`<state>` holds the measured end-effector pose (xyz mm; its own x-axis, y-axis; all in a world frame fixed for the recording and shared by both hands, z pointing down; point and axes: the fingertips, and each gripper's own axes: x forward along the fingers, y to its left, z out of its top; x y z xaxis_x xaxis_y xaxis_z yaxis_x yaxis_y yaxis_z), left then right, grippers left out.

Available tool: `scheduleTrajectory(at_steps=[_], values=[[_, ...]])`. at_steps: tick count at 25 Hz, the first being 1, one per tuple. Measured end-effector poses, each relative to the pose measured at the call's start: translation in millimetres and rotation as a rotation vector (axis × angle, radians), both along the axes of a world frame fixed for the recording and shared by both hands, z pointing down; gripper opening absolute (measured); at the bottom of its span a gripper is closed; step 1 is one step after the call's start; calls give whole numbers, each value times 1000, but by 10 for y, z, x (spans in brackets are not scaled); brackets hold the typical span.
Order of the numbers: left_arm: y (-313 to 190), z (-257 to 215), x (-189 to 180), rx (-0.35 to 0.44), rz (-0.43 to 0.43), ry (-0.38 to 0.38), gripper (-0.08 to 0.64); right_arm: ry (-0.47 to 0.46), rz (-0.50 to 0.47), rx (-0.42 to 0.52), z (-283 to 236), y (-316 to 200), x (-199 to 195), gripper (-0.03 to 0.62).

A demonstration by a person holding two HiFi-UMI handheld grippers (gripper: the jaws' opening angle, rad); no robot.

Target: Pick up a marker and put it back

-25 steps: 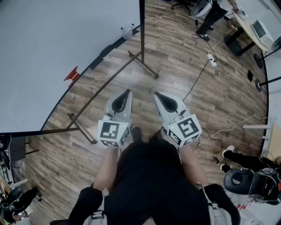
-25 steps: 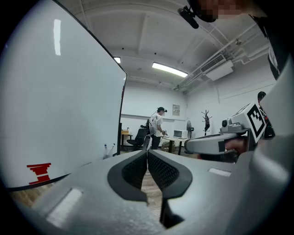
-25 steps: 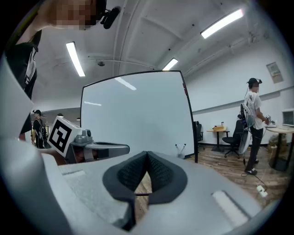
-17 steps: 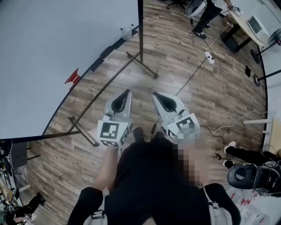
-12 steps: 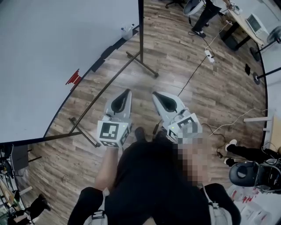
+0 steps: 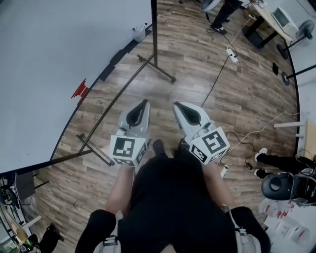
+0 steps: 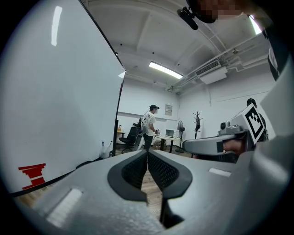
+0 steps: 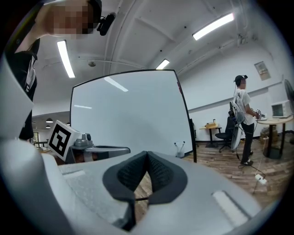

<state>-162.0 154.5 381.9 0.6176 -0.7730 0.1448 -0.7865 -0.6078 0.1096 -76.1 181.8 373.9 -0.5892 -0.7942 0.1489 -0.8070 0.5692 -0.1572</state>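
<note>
Since a second ago: room has slid a little in the head view, power strip (image 6: 229,53) and the standing person (image 6: 219,15) drifting toward the top edge. Both grippers sit where they were, side by side in front of your body.

Whiteboard (image 6: 59,59) fills the left, tilted on its stand (image 6: 159,69) over the wood floor (image 6: 212,99). Red marks (image 6: 79,90) near its lower edge.

Left gripper (image 6: 144,102): jaws closed pad to pad, nothing between them. Right gripper (image 6: 177,105): the same, shut and empty. Both point roughly level, toward the board's far end.

Markers (image 8: 179,145) stand in a small cup (image 6: 139,31) at the board's far lower corner, well apart from both grippers. Whether the cup rests on the ledge or the floor, you cannot tell from here.

Step in hand, as judged: approach, nothing grasped yet.
- Close the gap first, keeping clear of the stand's foot bar.
- Choose one gripper. The right gripper view already has the cup in line.
- Open the jaws before you arrive, not at the cup.
- Take one marker by its upper end, jaws across the barrel.
- Lift straight up so the cup does not tip.
</note>
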Motion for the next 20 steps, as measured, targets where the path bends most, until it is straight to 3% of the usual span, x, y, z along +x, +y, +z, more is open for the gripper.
scheduleTrajectory(at_steps=[8,20], values=[[-27,28,222,-14,20,-8,15,1,-5,-14,14,-49,143,2],[-335,-115,705,-10,-101,-51,15,-23,-135,-4,-68,-575,593,2]])
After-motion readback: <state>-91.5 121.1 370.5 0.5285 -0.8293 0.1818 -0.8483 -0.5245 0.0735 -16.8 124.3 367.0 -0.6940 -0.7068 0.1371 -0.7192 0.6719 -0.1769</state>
